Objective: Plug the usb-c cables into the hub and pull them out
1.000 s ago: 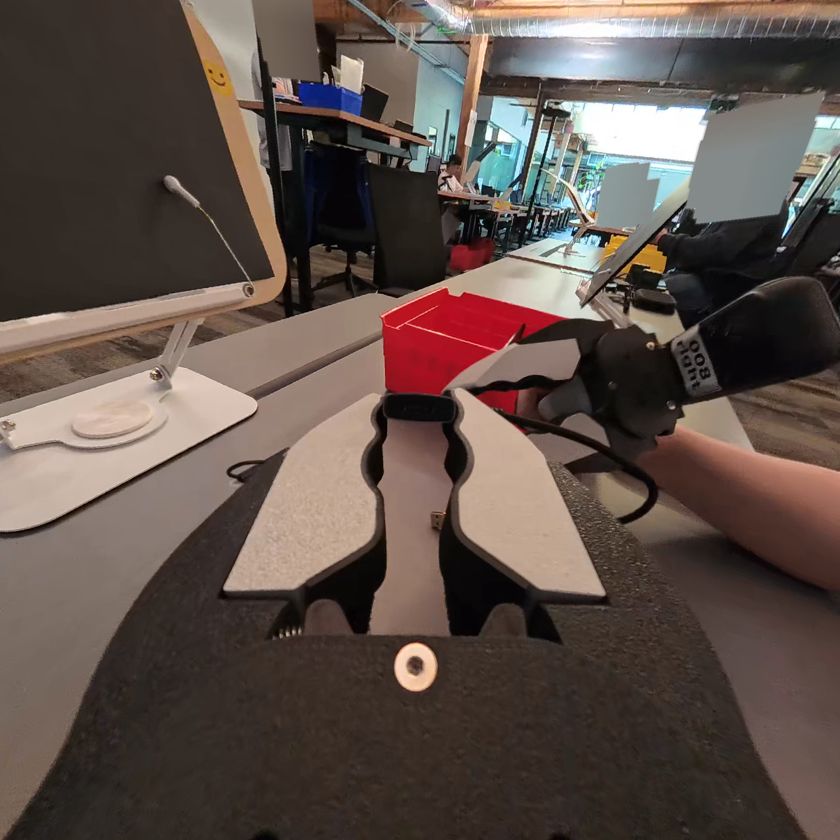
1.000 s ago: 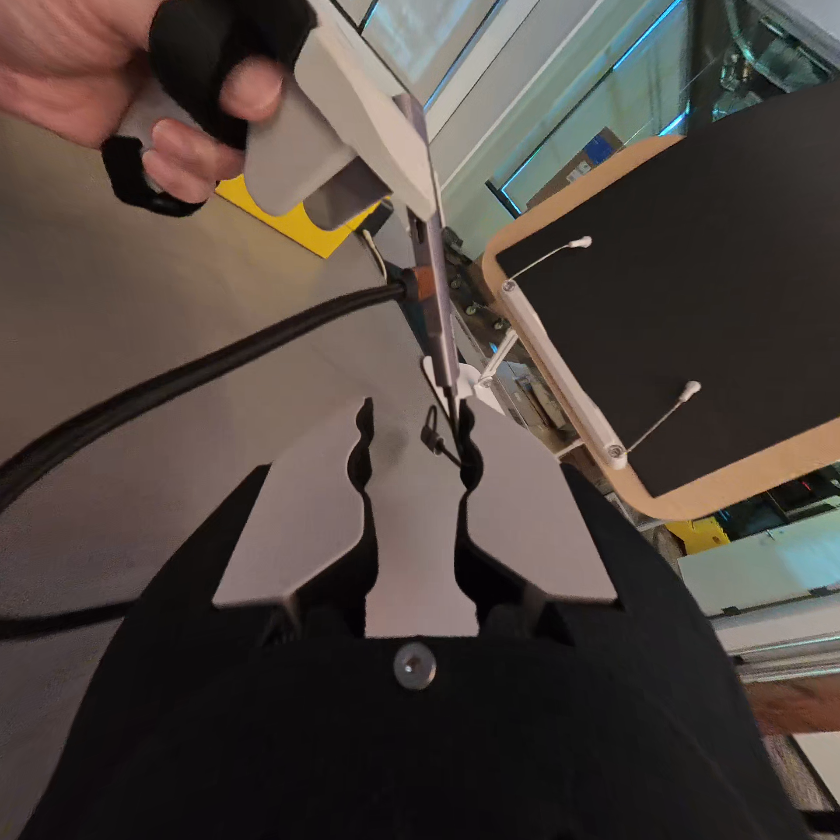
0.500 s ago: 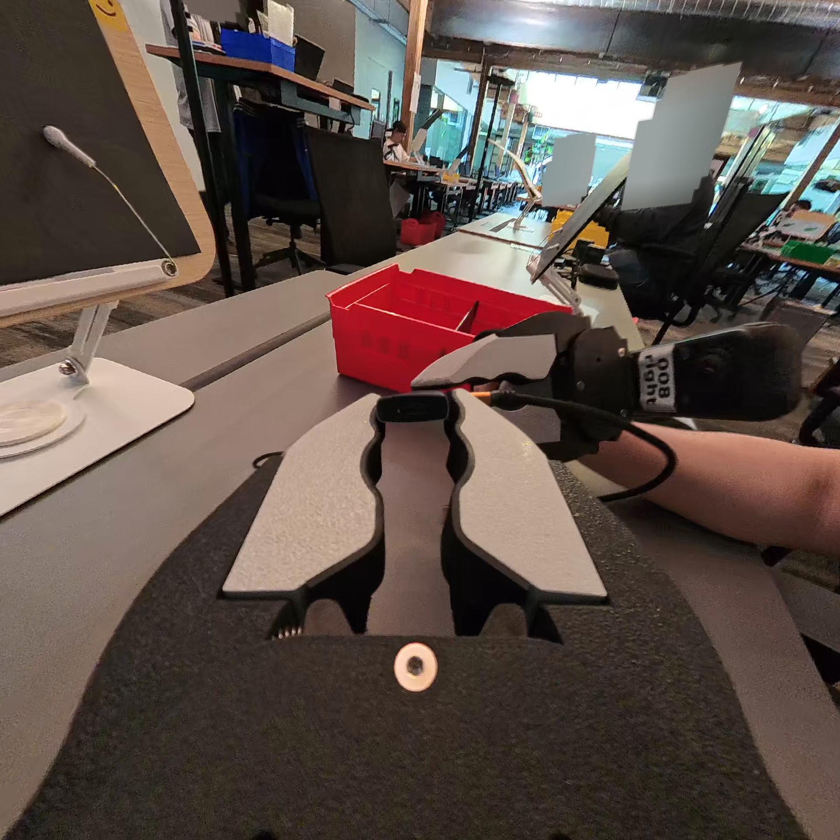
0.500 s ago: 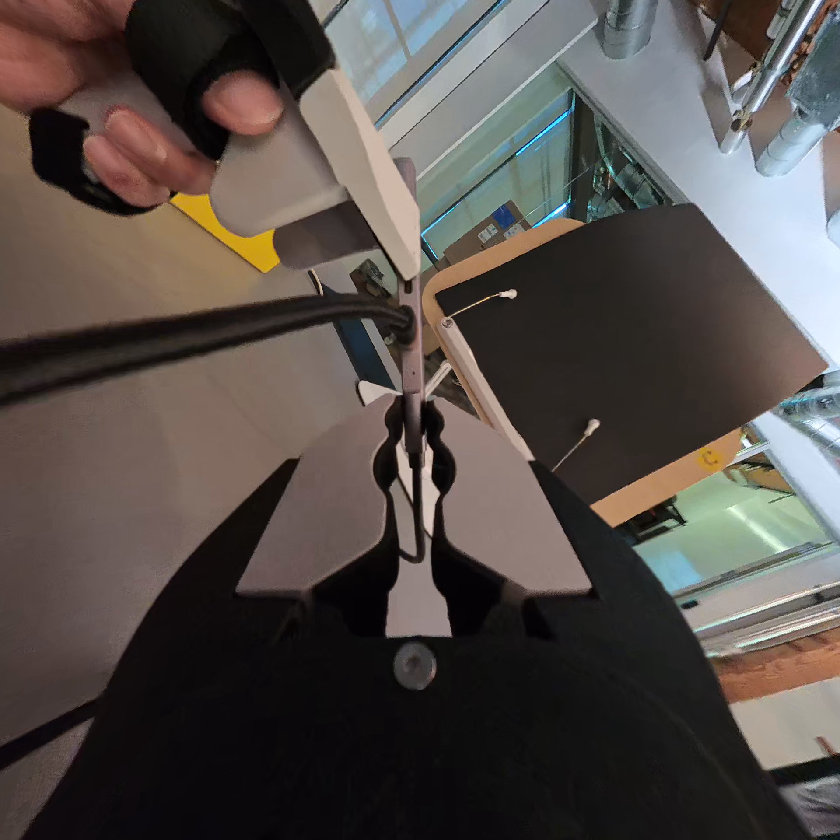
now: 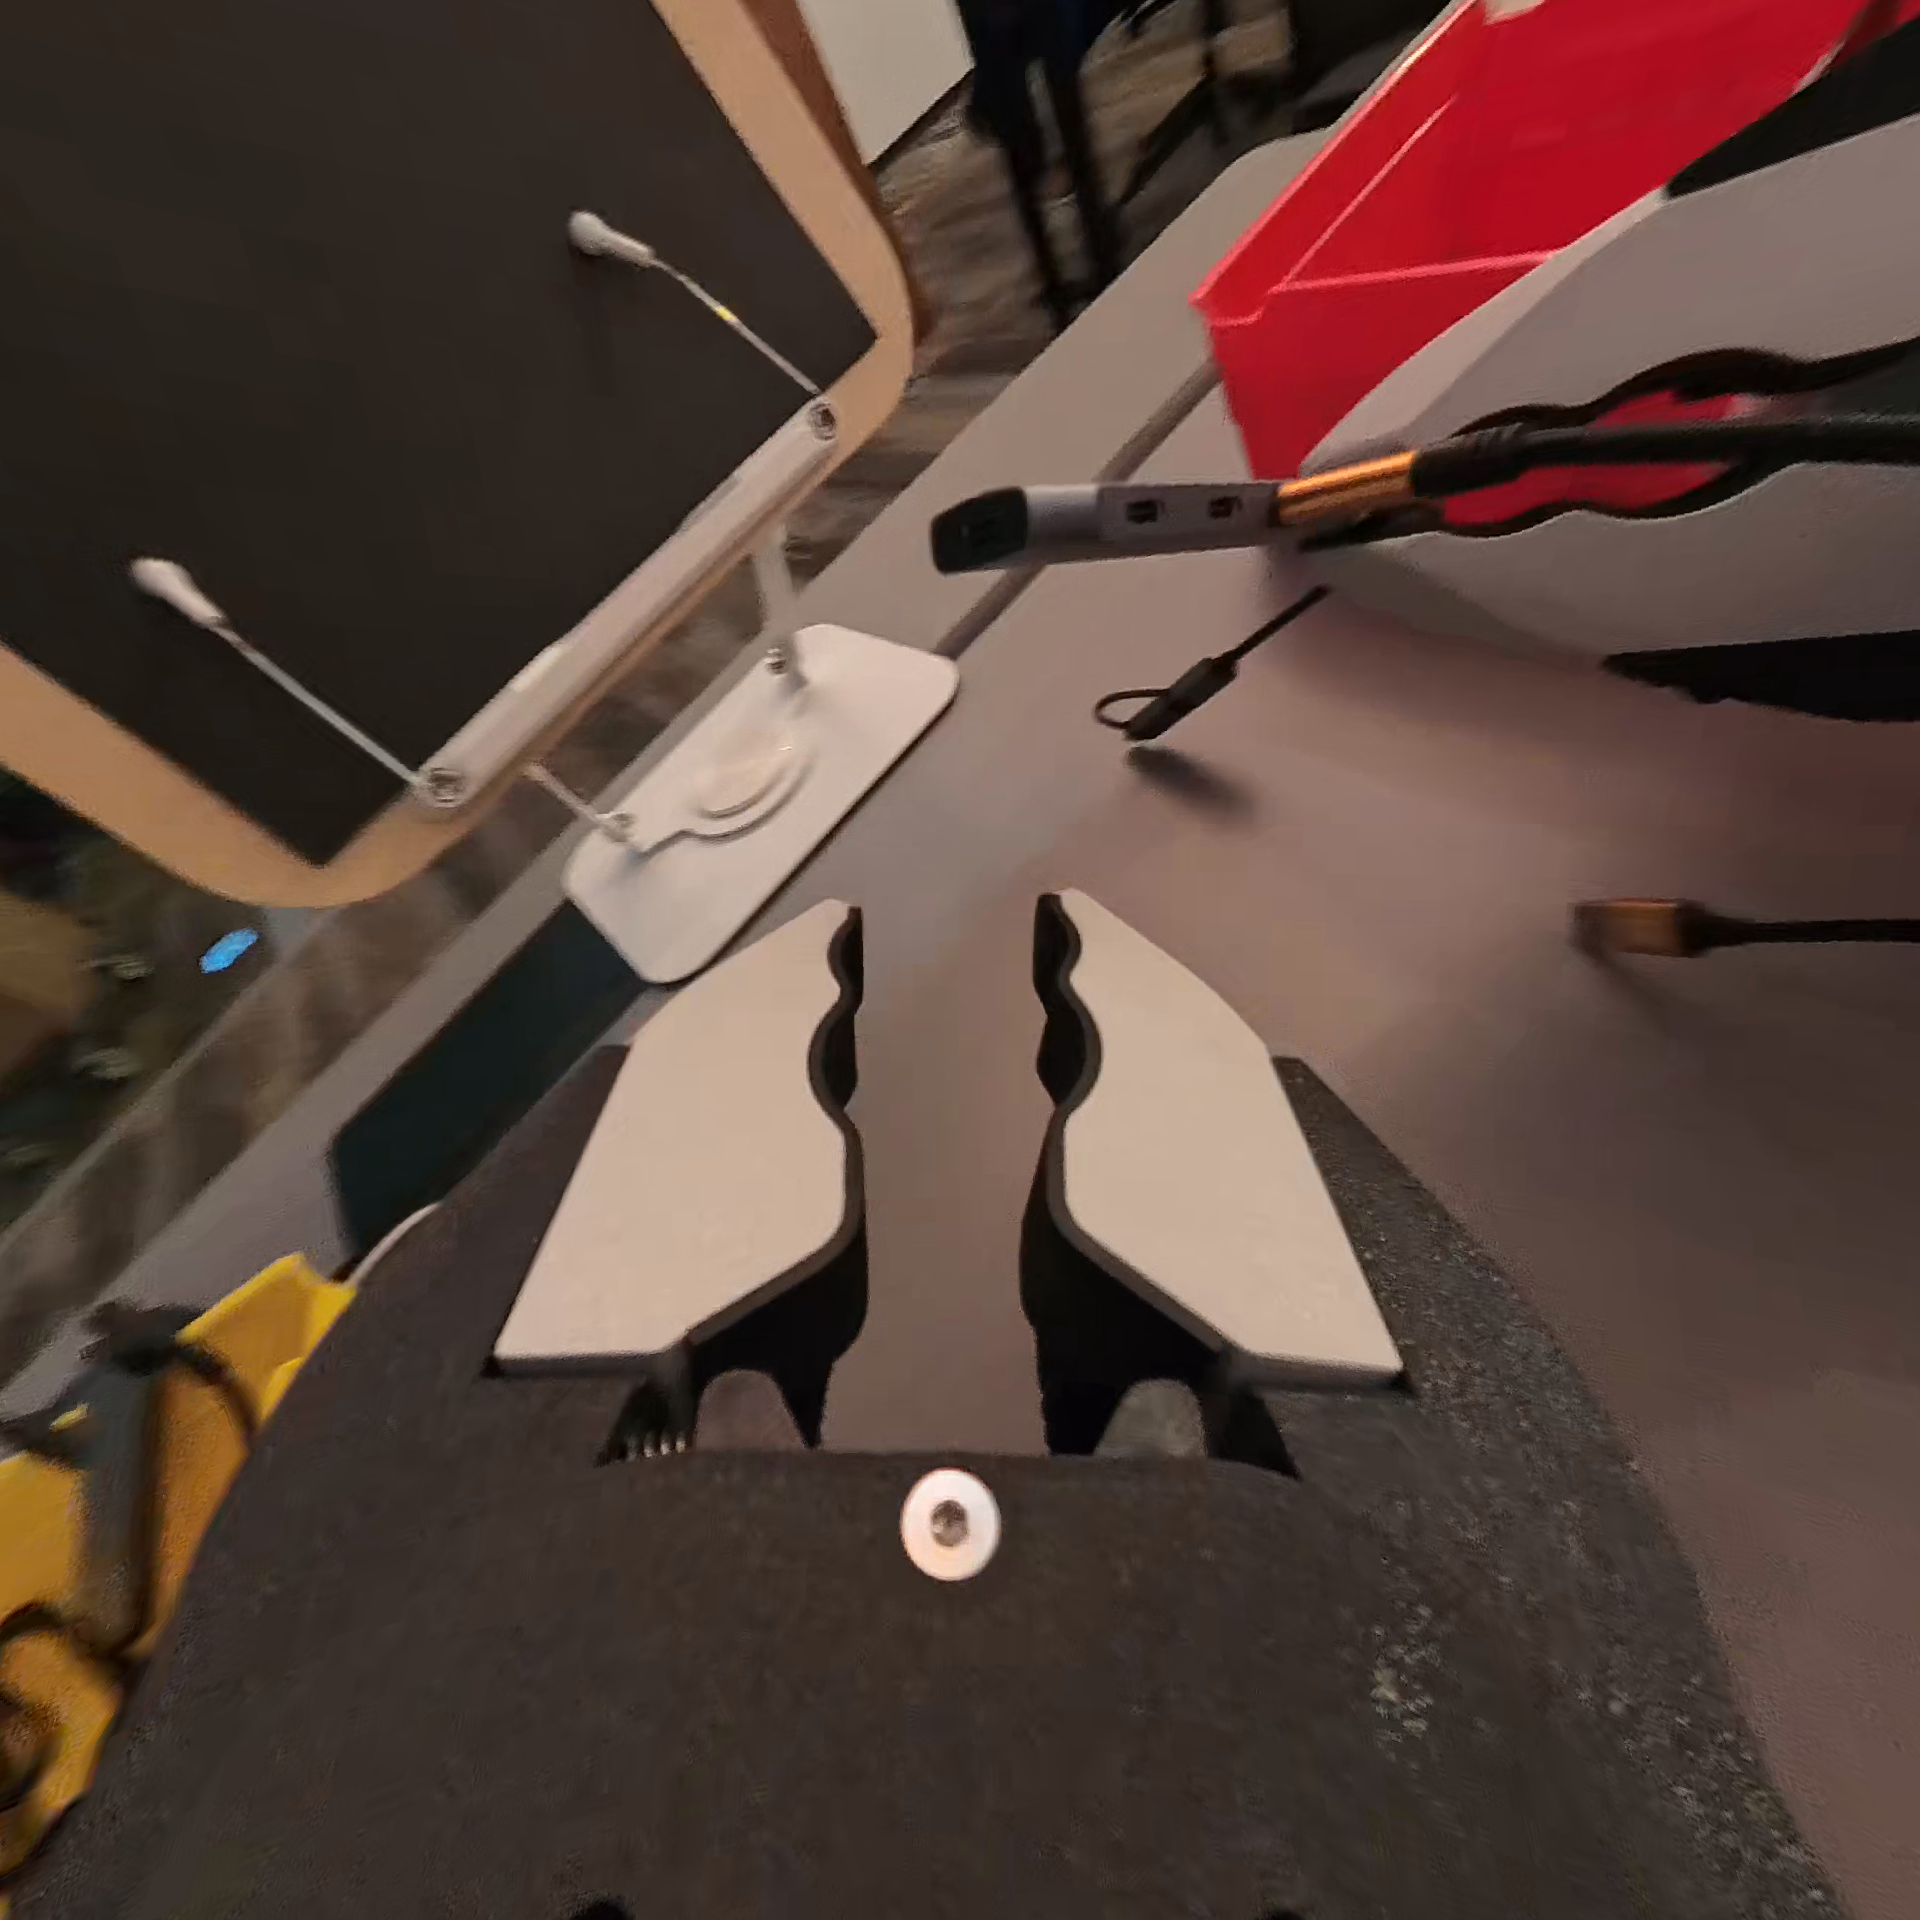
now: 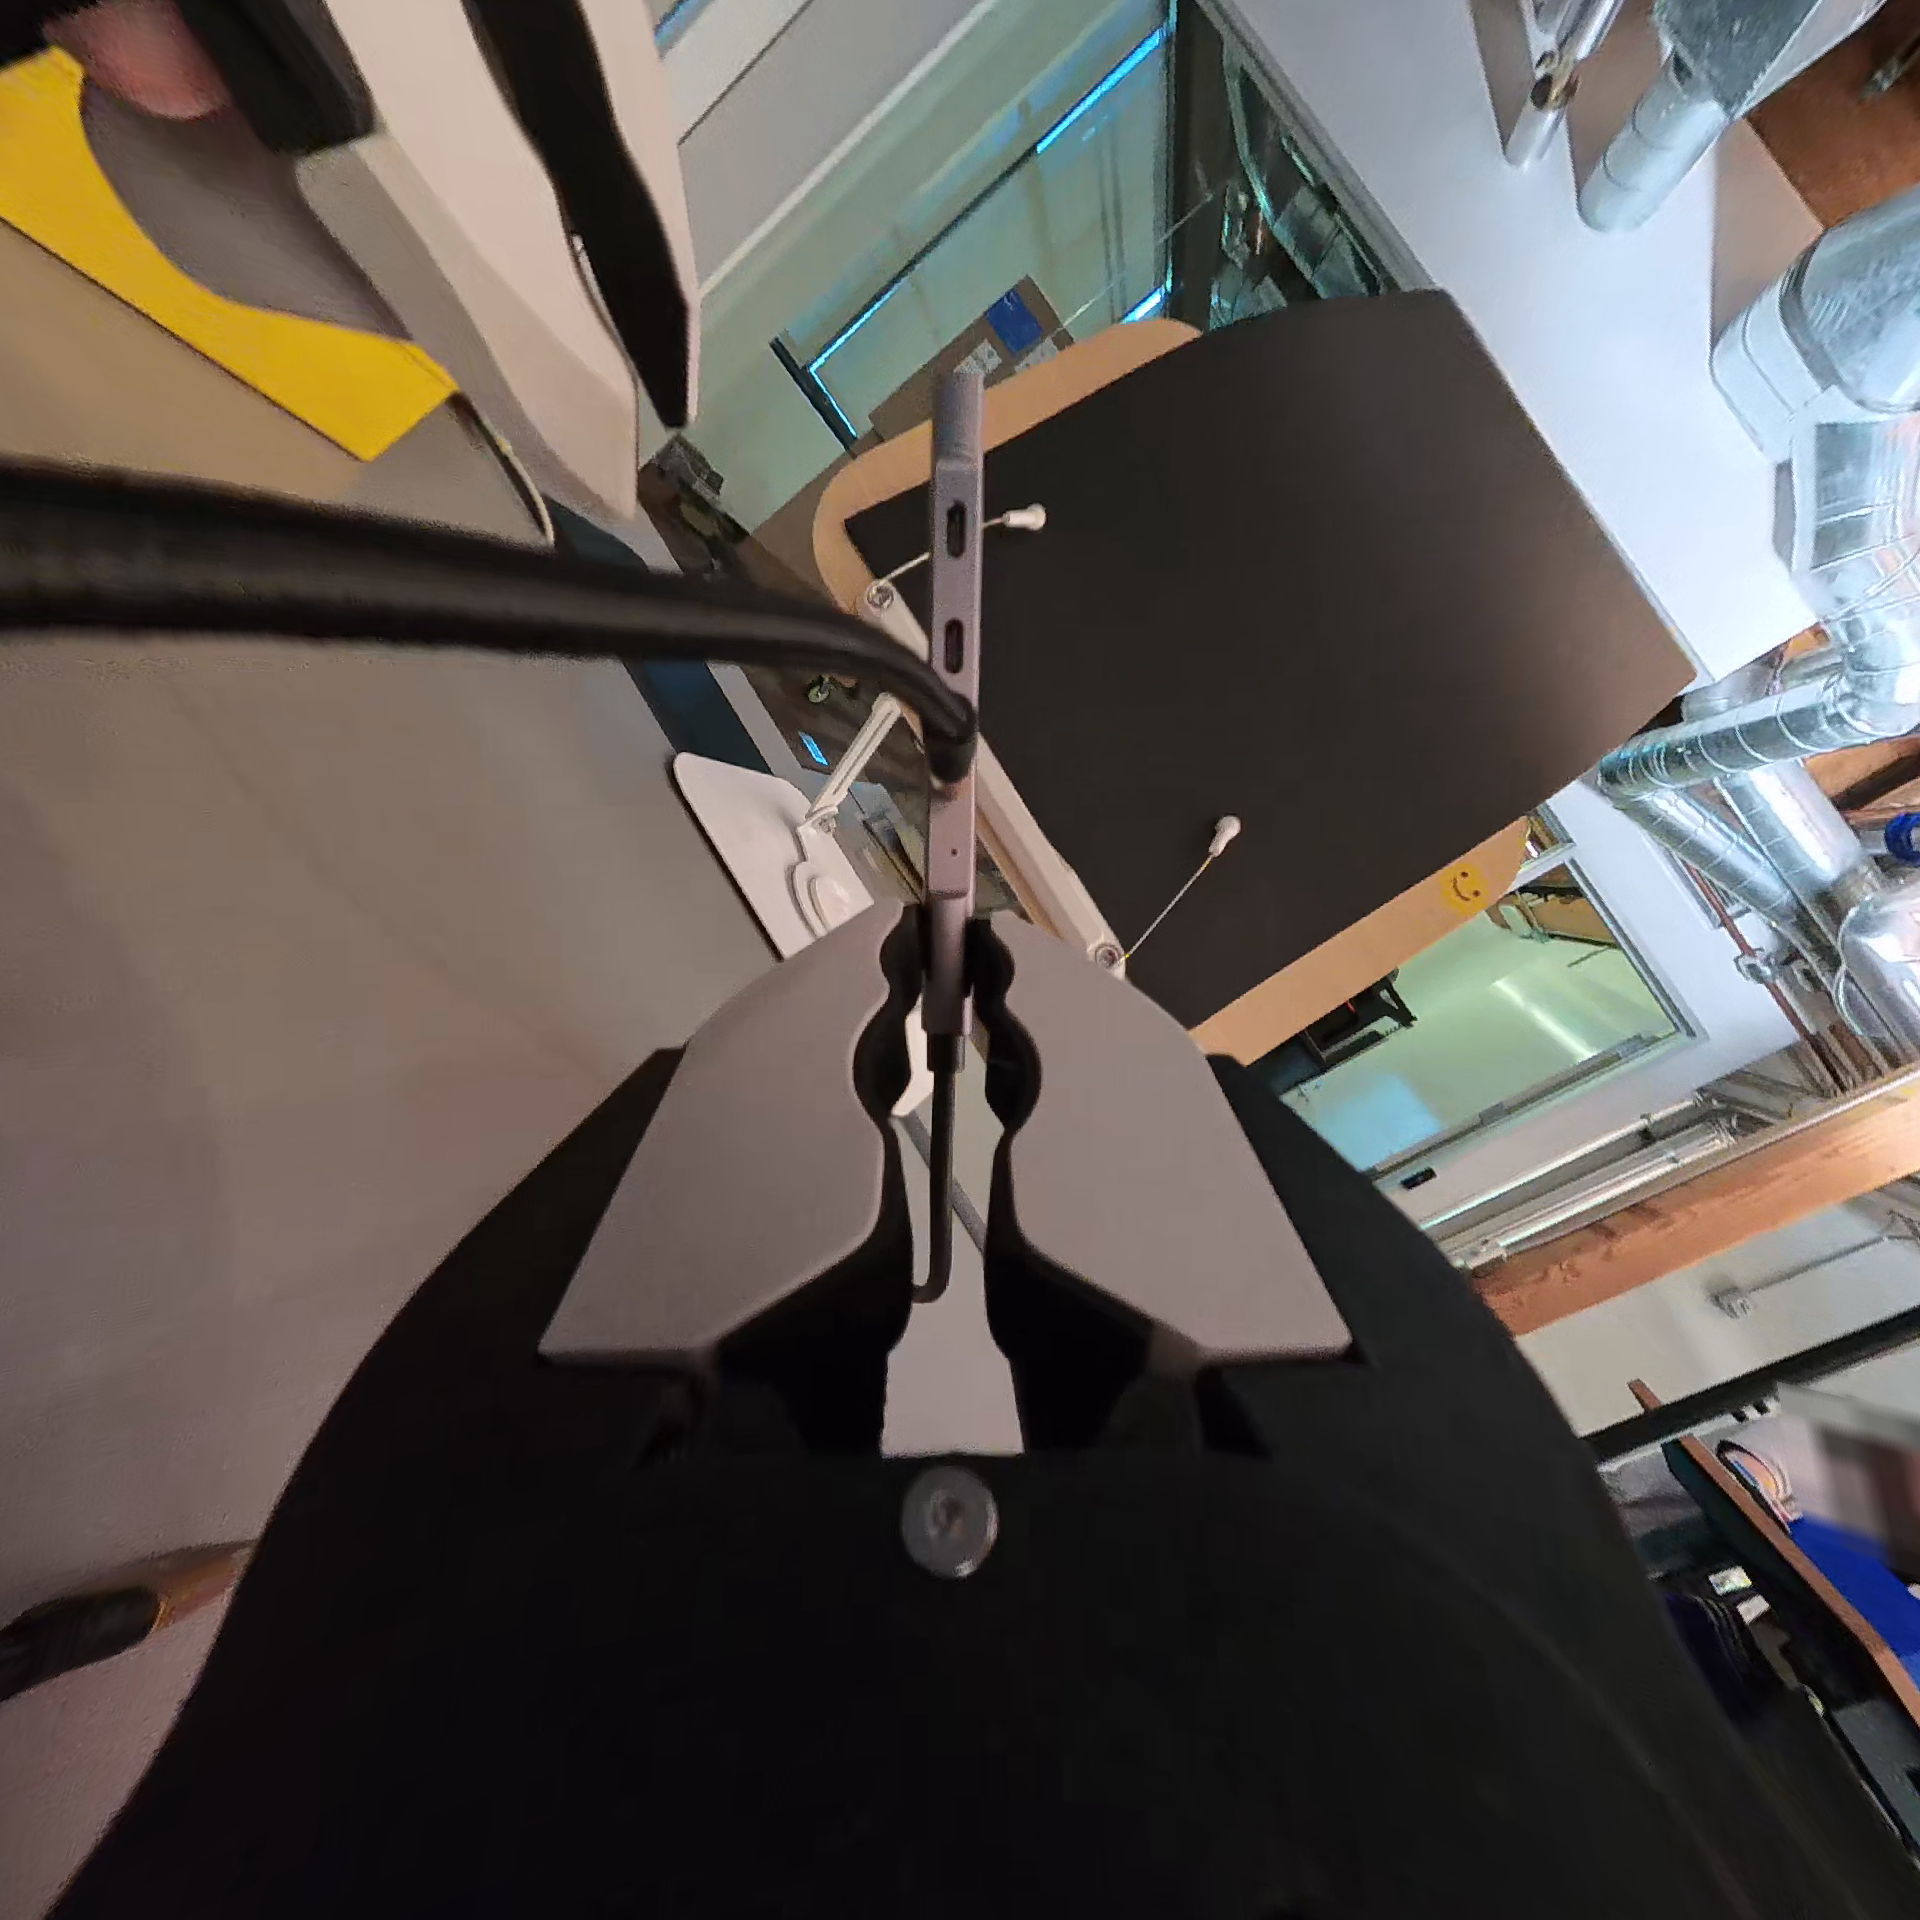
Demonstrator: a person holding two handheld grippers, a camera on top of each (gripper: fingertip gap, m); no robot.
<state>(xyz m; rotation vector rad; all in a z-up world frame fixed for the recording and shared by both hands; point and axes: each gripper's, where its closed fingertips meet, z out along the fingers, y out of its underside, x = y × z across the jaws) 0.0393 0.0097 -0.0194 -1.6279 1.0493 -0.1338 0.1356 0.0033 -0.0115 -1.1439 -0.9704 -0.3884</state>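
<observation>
Pinching the grey hub (image 6: 954,831) by its end, right claw (image 6: 948,971); left claw (image 5: 948,977) spread, bare, well apart.

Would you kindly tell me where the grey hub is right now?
The grey hub is off the table, clamped at its near end by the right tongs, with a black cable plugged into its left side.

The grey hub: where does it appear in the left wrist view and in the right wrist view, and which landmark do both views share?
Left wrist view: the grey hub lies upper centre-right, held above the table, red bin behind it.
Right wrist view: the hub stands upright at centre, its lower end pinched in the right claw.
Shared landmark: the black board with wooden rim.
</observation>
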